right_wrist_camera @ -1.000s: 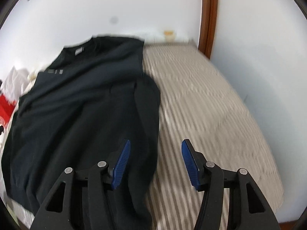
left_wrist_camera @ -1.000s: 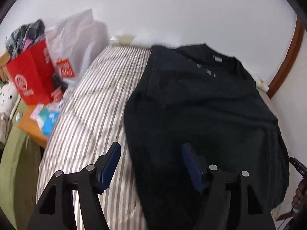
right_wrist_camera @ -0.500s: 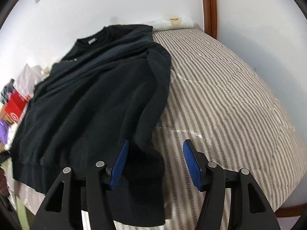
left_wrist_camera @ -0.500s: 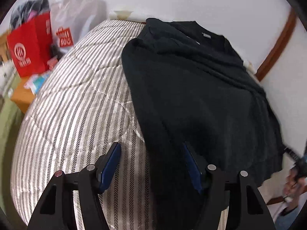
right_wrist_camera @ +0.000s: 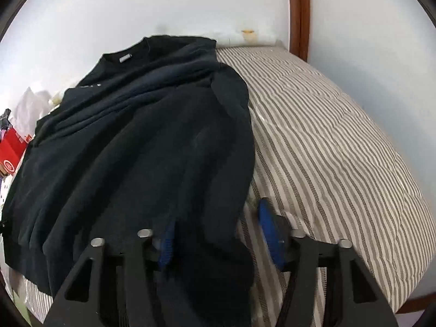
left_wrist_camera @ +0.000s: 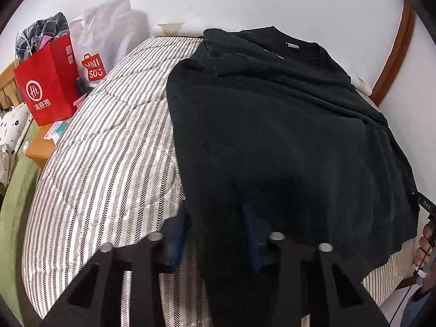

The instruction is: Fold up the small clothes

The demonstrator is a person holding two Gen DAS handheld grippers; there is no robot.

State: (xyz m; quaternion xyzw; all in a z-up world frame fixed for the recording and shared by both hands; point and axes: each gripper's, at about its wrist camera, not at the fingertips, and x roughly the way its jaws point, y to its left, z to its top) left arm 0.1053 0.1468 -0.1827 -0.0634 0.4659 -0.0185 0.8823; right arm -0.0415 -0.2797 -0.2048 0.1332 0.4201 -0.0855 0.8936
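Black sweatshirt (left_wrist_camera: 272,125) lies spread on the bed (left_wrist_camera: 109,150), collar at the far end by the wall, hem at the near edge. It covers the right part of the striped cover in the left wrist view and the left part in the right wrist view. Folds run across the chest below the collar; a grey label shows inside the neck.

Left gripper (left_wrist_camera: 216,234): jaws closing, the sweatshirt's near left edge between the blue pads. Cloth fills the gap and drapes over the right finger. Pads look close on the fabric, but whether they press it yet I cannot tell.

Right gripper (right_wrist_camera: 215,234): jaws closing, blurred. The sweatshirt's near right corner sits between the fingers, against the left pad; a strip of bed cover shows between the cloth and the right pad, so that pad stands apart from the fabric.

Off the bed's left side: red paper bag (left_wrist_camera: 46,81) with dark checked cloth sticking out of its top, a white bag (left_wrist_camera: 106,35) with a red logo just beside it, both on a wooden stand (left_wrist_camera: 41,147). Brown wooden trim (right_wrist_camera: 298,13) runs up the wall at the far right corner. A hand (left_wrist_camera: 425,248) shows at the right edge of the left wrist view.
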